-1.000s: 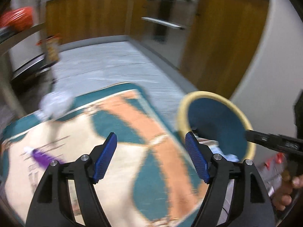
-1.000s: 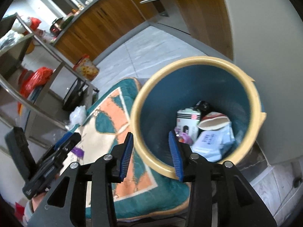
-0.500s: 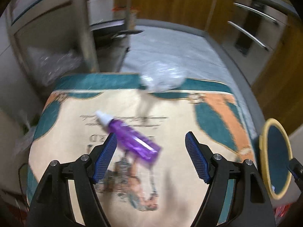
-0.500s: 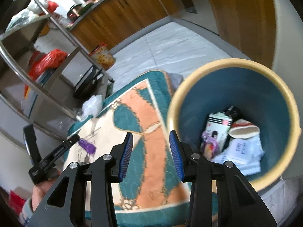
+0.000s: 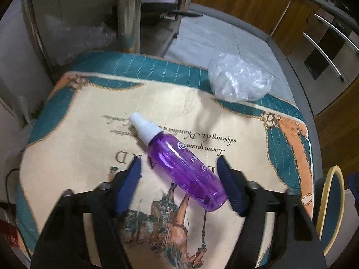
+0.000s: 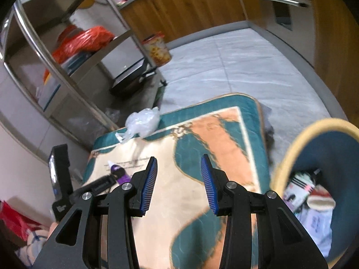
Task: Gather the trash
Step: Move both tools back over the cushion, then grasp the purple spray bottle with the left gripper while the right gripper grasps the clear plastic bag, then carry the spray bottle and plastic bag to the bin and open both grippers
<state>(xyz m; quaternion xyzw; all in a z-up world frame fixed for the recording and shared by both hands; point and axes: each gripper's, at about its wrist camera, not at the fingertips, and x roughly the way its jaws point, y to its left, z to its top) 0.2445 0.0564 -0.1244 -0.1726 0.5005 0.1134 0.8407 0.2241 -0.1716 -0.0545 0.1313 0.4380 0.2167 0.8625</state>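
Observation:
A purple spray bottle (image 5: pixel 179 163) with a white cap lies on the patterned rug (image 5: pixel 235 139). My left gripper (image 5: pixel 179 186) is open, its blue pads on either side of the bottle's lower half, not touching it. A crumpled clear plastic bag (image 5: pixel 240 80) lies at the rug's far edge. In the right wrist view my right gripper (image 6: pixel 178 179) is open and empty above the rug (image 6: pixel 224 139), with the bottle (image 6: pixel 120 172) and bag (image 6: pixel 143 121) to its left. The blue bin with a yellow rim (image 6: pixel 314 134) stands at the right, holding several pieces of trash.
A metal shelf rack (image 6: pixel 56 67) with a red bag stands beyond the rug on the left. Wooden cabinets (image 6: pixel 190 6) line the far side of the tiled floor (image 6: pixel 235 67). The bin's rim (image 5: pixel 334 201) shows at the right in the left wrist view.
My left gripper has swung away from the bin, over to the purple bottle and down around it. My right gripper has turned left, from over the bin toward the rug.

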